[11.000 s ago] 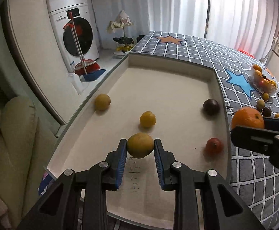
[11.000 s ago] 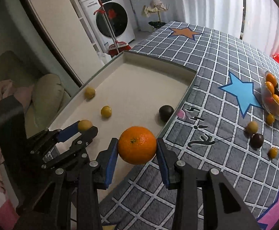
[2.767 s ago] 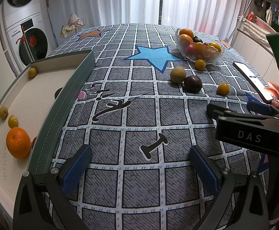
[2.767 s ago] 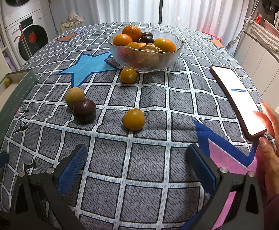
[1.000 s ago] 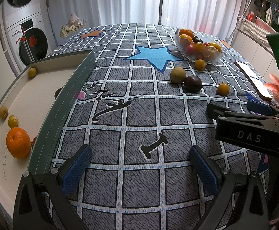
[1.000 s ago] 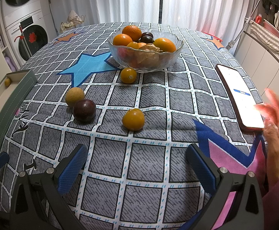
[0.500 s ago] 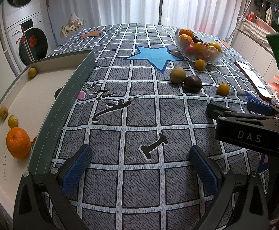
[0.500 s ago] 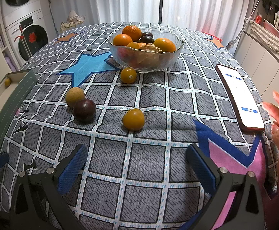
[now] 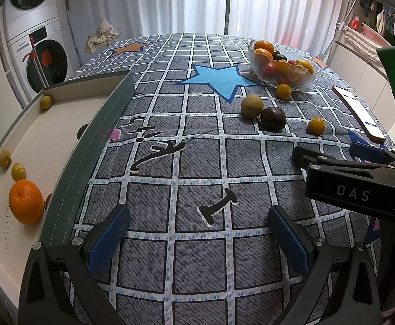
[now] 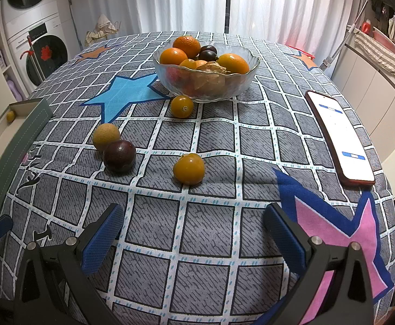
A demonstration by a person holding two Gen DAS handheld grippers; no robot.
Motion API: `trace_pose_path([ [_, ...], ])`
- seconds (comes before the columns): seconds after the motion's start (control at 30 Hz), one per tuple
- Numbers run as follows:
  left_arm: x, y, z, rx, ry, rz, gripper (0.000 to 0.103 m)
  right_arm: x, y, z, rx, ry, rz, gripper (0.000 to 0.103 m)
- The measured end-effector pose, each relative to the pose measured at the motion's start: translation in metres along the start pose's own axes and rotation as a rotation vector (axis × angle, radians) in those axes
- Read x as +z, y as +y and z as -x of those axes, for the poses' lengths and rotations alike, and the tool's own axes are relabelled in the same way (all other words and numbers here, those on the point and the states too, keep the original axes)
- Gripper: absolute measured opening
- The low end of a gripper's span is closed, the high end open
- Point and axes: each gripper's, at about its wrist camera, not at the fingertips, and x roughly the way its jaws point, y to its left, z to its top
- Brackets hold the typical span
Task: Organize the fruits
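My left gripper (image 9: 197, 233) is open and empty, low over the checked tablecloth beside the tray (image 9: 89, 146). The tray holds an orange (image 9: 25, 201) and several small yellow fruits (image 9: 18, 171). My right gripper (image 10: 192, 230) is open and empty, with its side showing in the left wrist view (image 9: 354, 173). On the cloth ahead of it lie a small orange fruit (image 10: 189, 168), a dark plum (image 10: 119, 155), a tan round fruit (image 10: 106, 136) and another small orange fruit (image 10: 181, 106). A glass bowl (image 10: 240, 81) full of fruit stands behind.
A phone (image 10: 339, 136) with a lit screen lies at the table's right edge. A stacked washer and dryer (image 9: 37, 54) stands at the far left. White curtains hang behind the table. The tray's tall rim (image 9: 70, 189) runs along my left gripper's left side.
The hand that was at the phone on the right has pulled out of view. Both grippers and all fruits stay where they were.
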Motion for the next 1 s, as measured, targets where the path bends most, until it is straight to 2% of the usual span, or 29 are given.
trace_pose_path([
  [0.87, -0.0001, 0.0006, 0.0004, -0.001, 0.0, 0.001, 0.102, 0.0011, 0.0004, -0.0008, -0.002, 0.001, -0.002, 0.103],
  [1.0, -0.0004, 0.0014, 0.001, -0.001, 0.0, 0.001, 0.102, 0.0026, -0.0007, 0.0004, 0.016, 0.035, 0.021, 0.103],
])
